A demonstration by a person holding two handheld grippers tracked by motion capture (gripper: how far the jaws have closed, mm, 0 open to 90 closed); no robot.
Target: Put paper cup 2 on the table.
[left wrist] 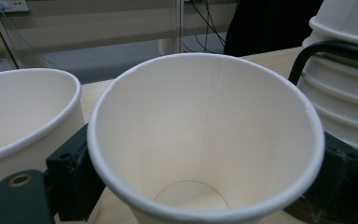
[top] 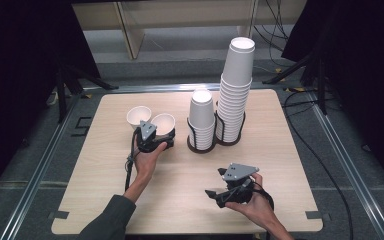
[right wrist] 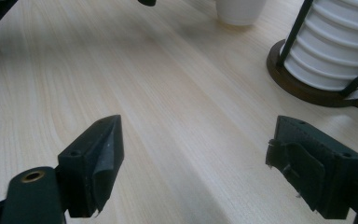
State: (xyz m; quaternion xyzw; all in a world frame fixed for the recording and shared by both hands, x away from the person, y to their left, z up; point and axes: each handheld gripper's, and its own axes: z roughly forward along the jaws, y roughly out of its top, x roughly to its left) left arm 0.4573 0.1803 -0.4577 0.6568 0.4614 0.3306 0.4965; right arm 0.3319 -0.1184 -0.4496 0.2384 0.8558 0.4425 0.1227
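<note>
Cup [left wrist: 205, 140] sits between my left tongs [top: 161, 131], upright on the bench [top: 180, 185], just beside a second cup [top: 138, 116] and near the short stack [top: 201, 120]. Jaws flank its wall; I think they're gripping, though contact is hidden. Right tongs [right wrist: 193, 163] gape wide, empty, over bare bench. Risks: squeeze too hard and the paper wall buckles; swing left and I knock the neighbour cup; swing right and I clip the rack [left wrist: 307, 60].
</note>
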